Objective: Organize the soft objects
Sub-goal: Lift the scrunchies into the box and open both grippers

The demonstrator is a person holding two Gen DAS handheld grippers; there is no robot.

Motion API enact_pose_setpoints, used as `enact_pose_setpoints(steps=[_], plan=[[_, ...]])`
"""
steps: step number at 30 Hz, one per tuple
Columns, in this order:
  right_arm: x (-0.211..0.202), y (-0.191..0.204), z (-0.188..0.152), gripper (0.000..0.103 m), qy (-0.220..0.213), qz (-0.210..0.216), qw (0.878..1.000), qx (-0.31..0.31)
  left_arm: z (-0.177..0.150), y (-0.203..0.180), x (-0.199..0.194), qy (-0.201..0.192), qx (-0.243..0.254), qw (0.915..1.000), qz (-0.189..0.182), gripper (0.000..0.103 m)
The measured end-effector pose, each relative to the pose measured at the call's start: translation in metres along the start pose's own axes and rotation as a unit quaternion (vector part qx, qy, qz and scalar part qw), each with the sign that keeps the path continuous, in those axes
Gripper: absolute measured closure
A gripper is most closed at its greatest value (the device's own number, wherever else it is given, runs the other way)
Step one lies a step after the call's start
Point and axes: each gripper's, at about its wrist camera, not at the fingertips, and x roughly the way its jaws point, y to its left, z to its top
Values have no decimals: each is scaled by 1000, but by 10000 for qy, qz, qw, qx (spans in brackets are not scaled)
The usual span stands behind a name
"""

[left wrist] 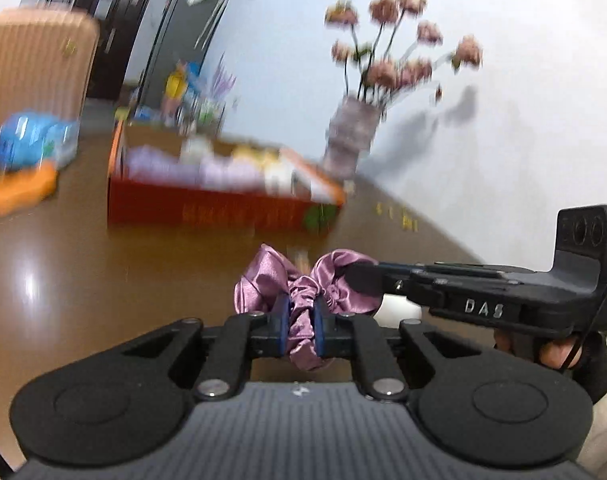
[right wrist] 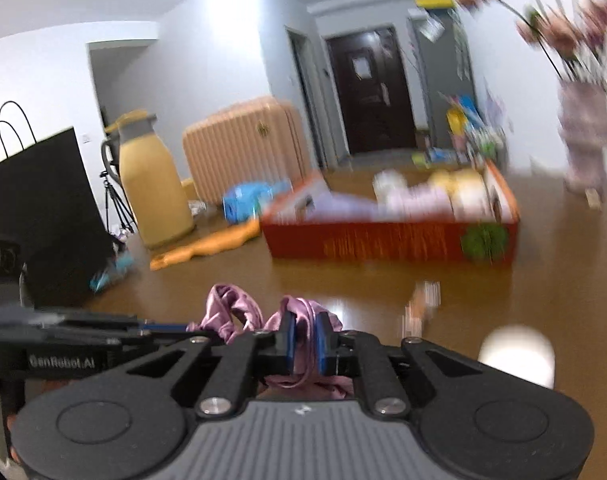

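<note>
left wrist view: the left gripper (left wrist: 302,322) is clamped on a purple satin scrunchie (left wrist: 303,284), its blue pads (left wrist: 282,320) pinching the gathered middle above the brown table (left wrist: 103,280). the right gripper (left wrist: 357,274) comes in from the right and bites the scrunchie's right lobe. behind, blurred, a red box (left wrist: 207,204) of soft things and a vase (left wrist: 349,140).

right wrist view: the right gripper (right wrist: 304,338) grips the scrunchie (right wrist: 239,308) too; the left gripper (right wrist: 189,326) holds its left end. the box (right wrist: 383,236) sits farther back.
</note>
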Motion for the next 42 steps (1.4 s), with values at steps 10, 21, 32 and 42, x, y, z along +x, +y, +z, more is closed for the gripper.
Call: enact_pose_setpoints(steps=[10,21,32,42], plan=[[211,-64,187,93,348,-209,9985,-370,185,114,154,239,-373,9967,684,91],[351,-117,187,93,1580,-971,9825,-171,170,143,284,1792,-179,9745,1339,90],[339,-137,183,63,1465,-599,9861,513,181,156,278,2060,-839,9667,1269,68],[183,-110,243,44,681,-630,9953,282,226,75,154,1142,-161,9783,1720,34]])
